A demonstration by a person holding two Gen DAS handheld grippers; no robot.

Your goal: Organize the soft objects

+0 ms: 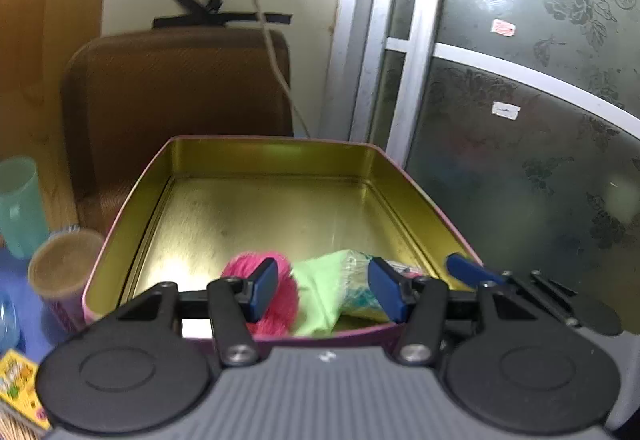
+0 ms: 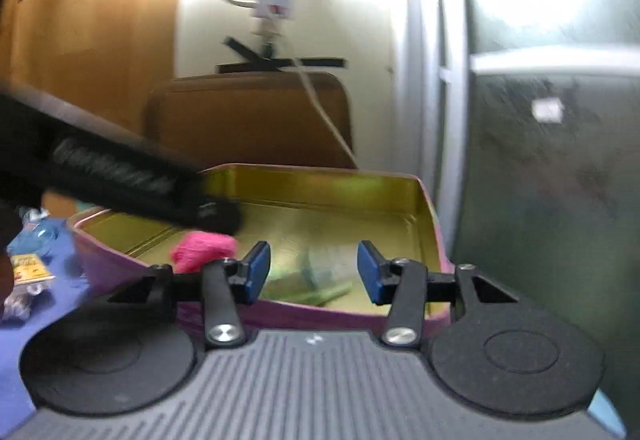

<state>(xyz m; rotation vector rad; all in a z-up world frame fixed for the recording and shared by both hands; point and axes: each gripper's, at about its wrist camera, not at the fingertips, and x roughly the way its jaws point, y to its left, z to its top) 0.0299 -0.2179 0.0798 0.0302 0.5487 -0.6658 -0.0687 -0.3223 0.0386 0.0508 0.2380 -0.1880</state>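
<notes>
- Tins: one, gold inside and pink outside (image 1: 256,160).
- Pink fluffy balls: one, in the tin (image 1: 286,296).
- Green cloths: one, in the tin (image 1: 320,292).
- Clear plastic packets: one, in the tin (image 1: 356,280).
- Cups: two, one teal (image 1: 18,204) and one brown-topped (image 1: 64,264).
- Yellow boxes: one (image 1: 16,380).
- Chairs: one (image 1: 180,88).

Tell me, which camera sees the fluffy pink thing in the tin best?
The left wrist view: the fluffy pink thing looks big and fairly sharp in the tin, partly behind a fingertip. The right wrist view shows it smaller and blurred.
</notes>
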